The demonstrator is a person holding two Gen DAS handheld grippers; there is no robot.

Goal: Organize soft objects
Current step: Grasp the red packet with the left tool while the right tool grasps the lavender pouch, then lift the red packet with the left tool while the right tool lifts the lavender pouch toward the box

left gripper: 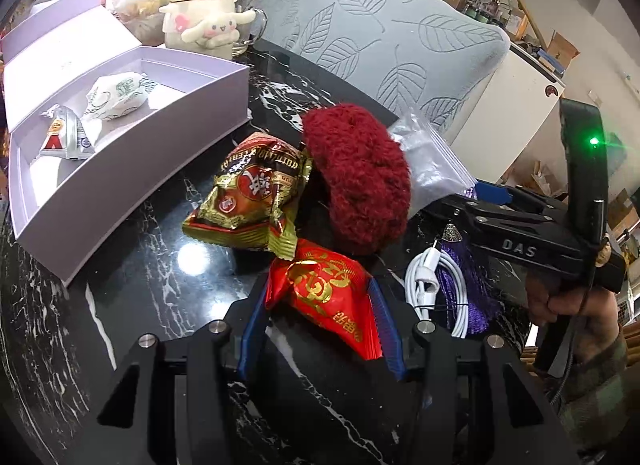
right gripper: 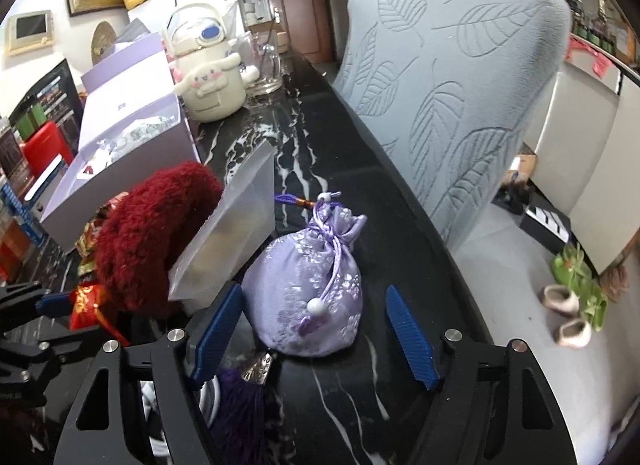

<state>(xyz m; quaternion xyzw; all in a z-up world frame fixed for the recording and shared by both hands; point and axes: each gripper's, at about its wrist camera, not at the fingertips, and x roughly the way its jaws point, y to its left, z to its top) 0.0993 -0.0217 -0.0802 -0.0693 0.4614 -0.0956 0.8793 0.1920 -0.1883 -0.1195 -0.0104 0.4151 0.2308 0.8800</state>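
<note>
**Tongs closing on a red packet, pouch waiting between open pads**

Left tongs [left gripper: 320, 305] pinching the red packet [left gripper: 324, 293] between both blue pads, low on the black marble surface [left gripper: 140, 265]. Lying just beyond: gold snack packet [left gripper: 248, 201], dark red fluffy piece [left gripper: 360, 181], clear zip bag [left gripper: 432, 161]. Right tongs [right gripper: 316, 329] standing wide around the lilac drawstring pouch [right gripper: 308, 289], neither pad pressing on it. Sitting far left, lavender box [left gripper: 132, 169] already holding two wrapped items. Lying near the pouch's purple tassel [left gripper: 460, 289]: coiled white cable [left gripper: 428, 289].
</note>
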